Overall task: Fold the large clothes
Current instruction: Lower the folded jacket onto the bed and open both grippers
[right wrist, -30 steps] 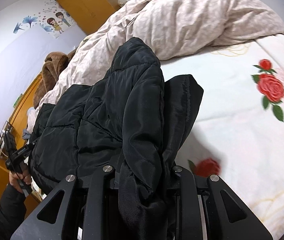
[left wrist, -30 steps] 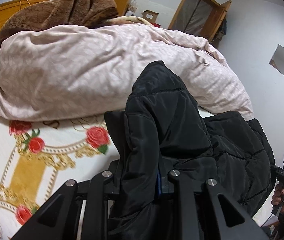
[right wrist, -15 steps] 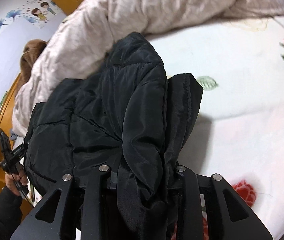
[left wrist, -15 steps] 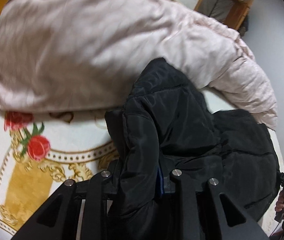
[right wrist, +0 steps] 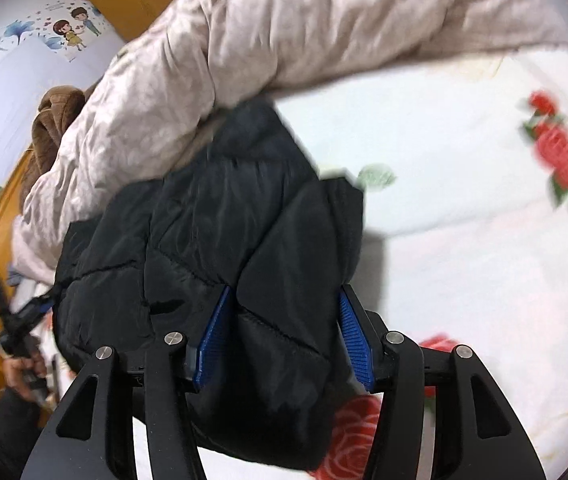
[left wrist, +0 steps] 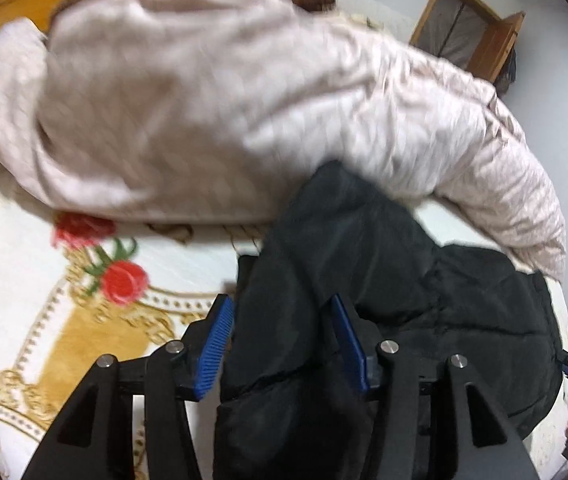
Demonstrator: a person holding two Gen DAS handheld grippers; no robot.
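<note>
Rose-printed bedding (left wrist: 23, 292) is seen lower left, with a pink duvet (left wrist: 211, 92) heaped across the top. Black jacket (left wrist: 364, 300) is laid lower centre, against the duvet. Left gripper (left wrist: 281, 344) and right gripper (right wrist: 284, 336) are both spread, jacket fabric lying loose between the blue pads.

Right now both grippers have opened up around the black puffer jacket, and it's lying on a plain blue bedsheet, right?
Not quite: the bedsheet is white with red roses, not plain blue, as the right wrist view shows. The rest holds: the left gripper and right gripper stand open around the black puffer jacket.
</note>
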